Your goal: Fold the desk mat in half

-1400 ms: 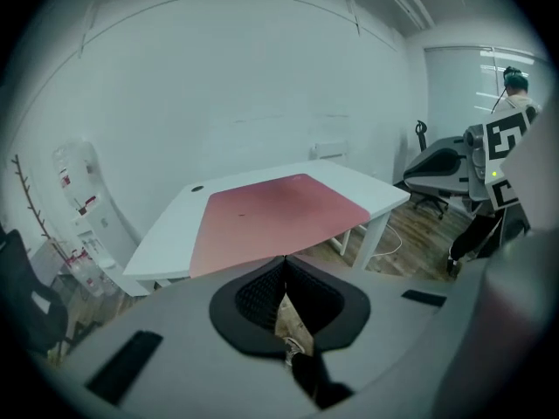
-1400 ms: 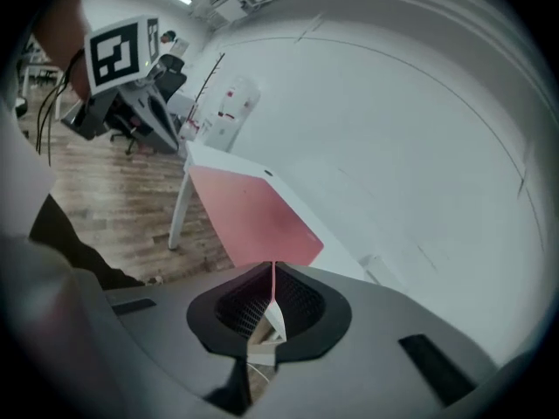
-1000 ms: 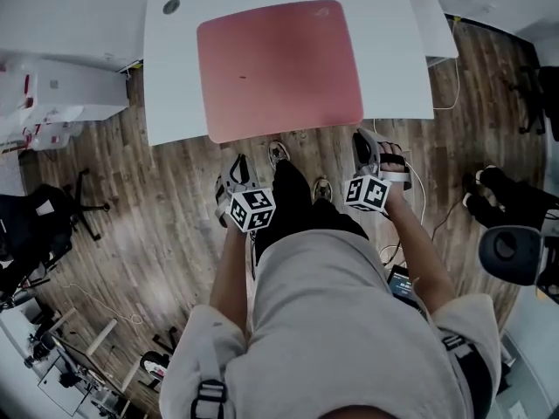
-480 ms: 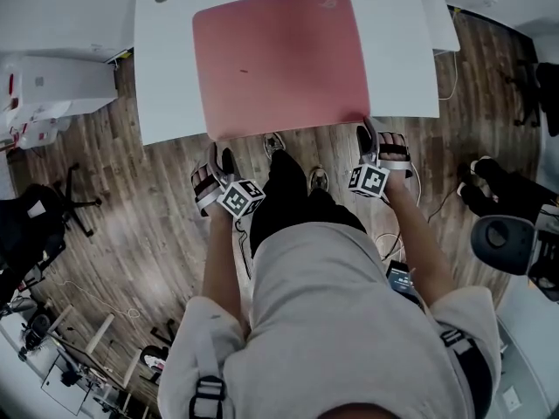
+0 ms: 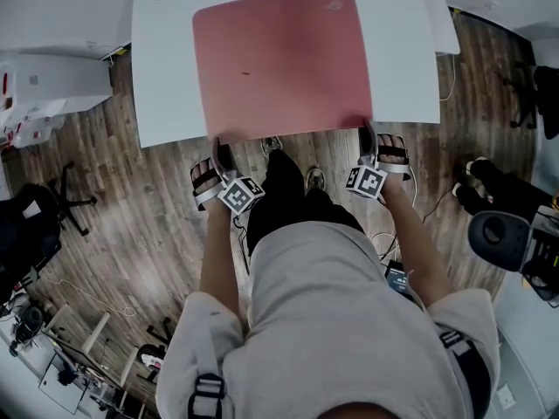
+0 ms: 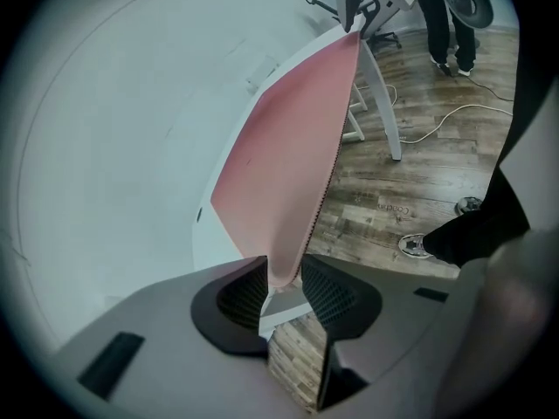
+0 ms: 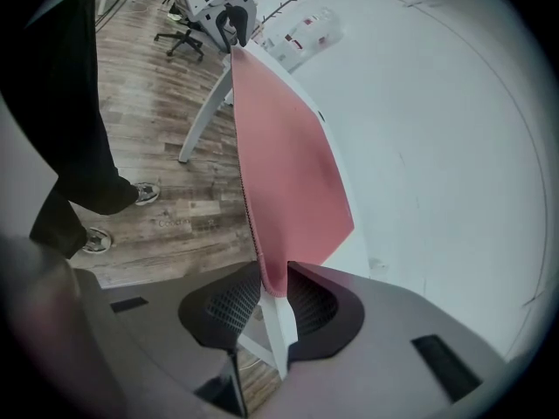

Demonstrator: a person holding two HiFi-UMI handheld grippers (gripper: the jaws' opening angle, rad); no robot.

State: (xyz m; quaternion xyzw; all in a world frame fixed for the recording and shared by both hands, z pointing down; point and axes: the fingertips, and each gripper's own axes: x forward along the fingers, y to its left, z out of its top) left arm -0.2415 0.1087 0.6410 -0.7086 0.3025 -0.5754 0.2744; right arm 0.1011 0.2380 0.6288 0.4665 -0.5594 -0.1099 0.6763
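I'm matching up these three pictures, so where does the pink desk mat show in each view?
Head view: desk mat lies flat at top centre.
Left gripper view: desk mat slants from bottom centre to upper right.
Right gripper view: desk mat slants from bottom centre to upper left.
Shared landmark: the wooden floor, seen past the mat's near edge in all three.

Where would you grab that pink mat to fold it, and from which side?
Its two near corners, from the person's side: the desk mat lies flat, near edge along the table edge, so jaws can straddle it. The left gripper and right gripper each have a corner between jaws that have just been closing.
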